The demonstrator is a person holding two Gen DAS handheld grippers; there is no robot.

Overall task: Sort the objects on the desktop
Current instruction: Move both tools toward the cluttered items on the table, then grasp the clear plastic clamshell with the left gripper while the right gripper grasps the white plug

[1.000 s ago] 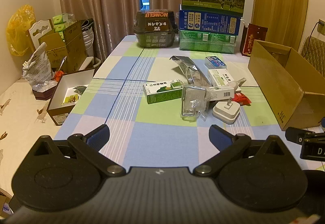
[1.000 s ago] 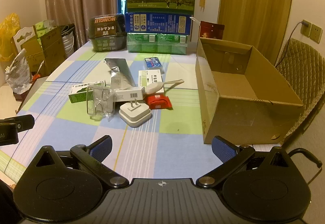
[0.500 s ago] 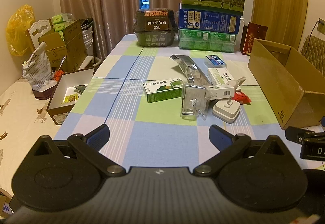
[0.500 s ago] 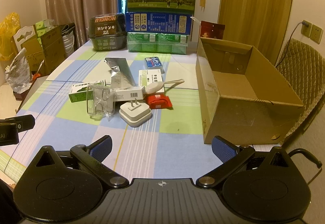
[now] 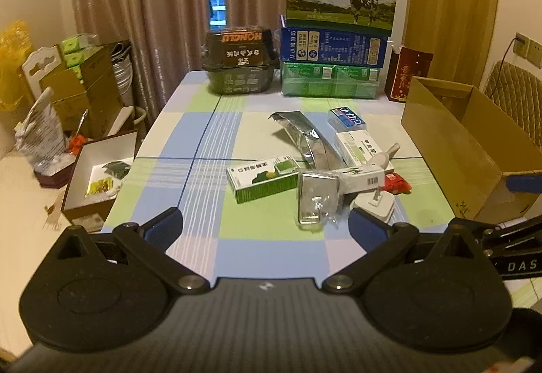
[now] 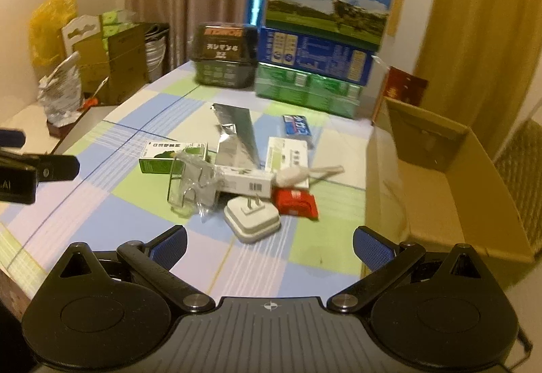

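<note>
Jaws spread wide, nothing held, on left gripper (image 5: 264,225) and right gripper (image 6: 269,246). Open brown cardboard box (image 6: 440,176) is set at the checked tablecloth's (image 6: 101,203) right edge. Green-and-white carton (image 5: 262,178), clear plastic packet (image 5: 316,197), white plug adapter (image 6: 252,214) and red sachet (image 6: 294,202) are clustered mid-table.

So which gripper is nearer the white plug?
Right. The right gripper hangs just short of the white plug, jaws open; the left gripper sits further off, with the plug ahead to its right.
</note>
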